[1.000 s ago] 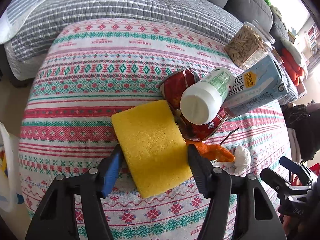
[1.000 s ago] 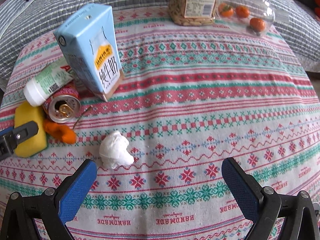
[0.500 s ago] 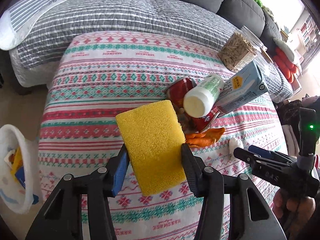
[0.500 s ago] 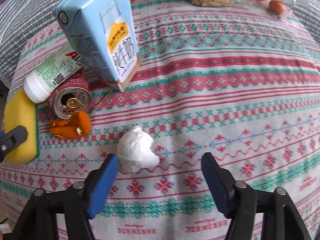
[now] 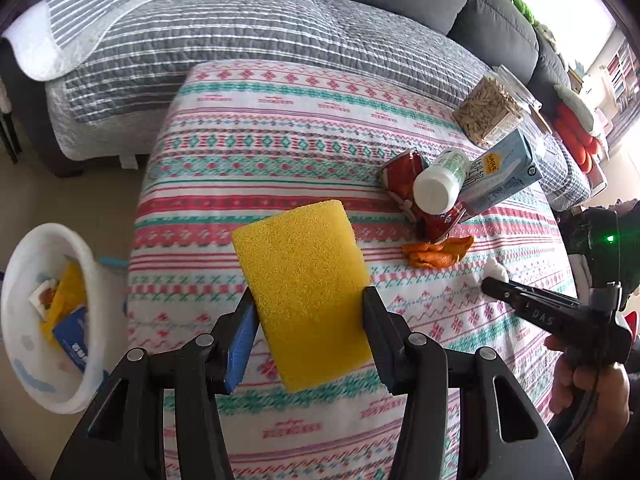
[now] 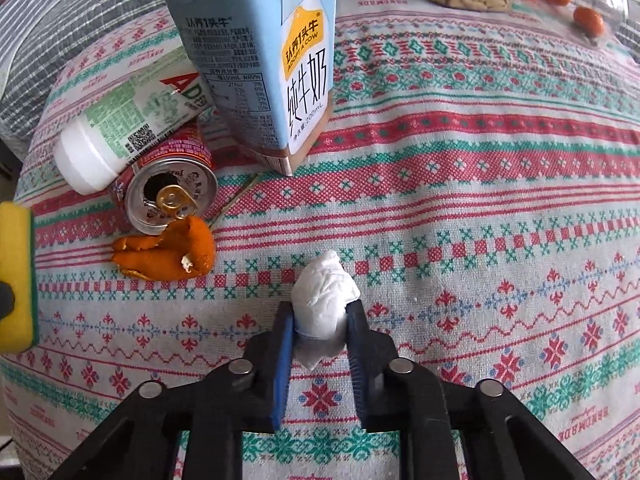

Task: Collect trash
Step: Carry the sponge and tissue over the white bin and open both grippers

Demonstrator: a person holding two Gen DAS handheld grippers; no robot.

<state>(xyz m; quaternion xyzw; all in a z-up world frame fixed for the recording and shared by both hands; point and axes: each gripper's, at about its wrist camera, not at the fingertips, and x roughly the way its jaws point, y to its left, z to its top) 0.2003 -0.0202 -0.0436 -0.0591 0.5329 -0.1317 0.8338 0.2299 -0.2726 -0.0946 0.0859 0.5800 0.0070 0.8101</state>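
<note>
My left gripper [image 5: 308,328] jaws pinch the yellow sponge [image 5: 302,288] clear above the counter [image 5: 280,152], my right gripper [image 6: 320,344] jaws are closing on the tissue wad [image 6: 324,304] near the orange peel [image 6: 168,256]; next, carry both left to the white bin [image 5: 24,344].

Sponge [image 5: 304,292] between left hand-held gripper [image 5: 308,312] pads, above table [image 5: 248,152]. Tissue wad [image 6: 324,300] on table between right hand-held gripper [image 6: 320,320] pads; peel [image 6: 168,256], can [image 6: 170,196], bottle [image 6: 128,124], carton [image 6: 260,52] beyond-left. Bin [image 5: 24,264] on floor left of table.
</note>
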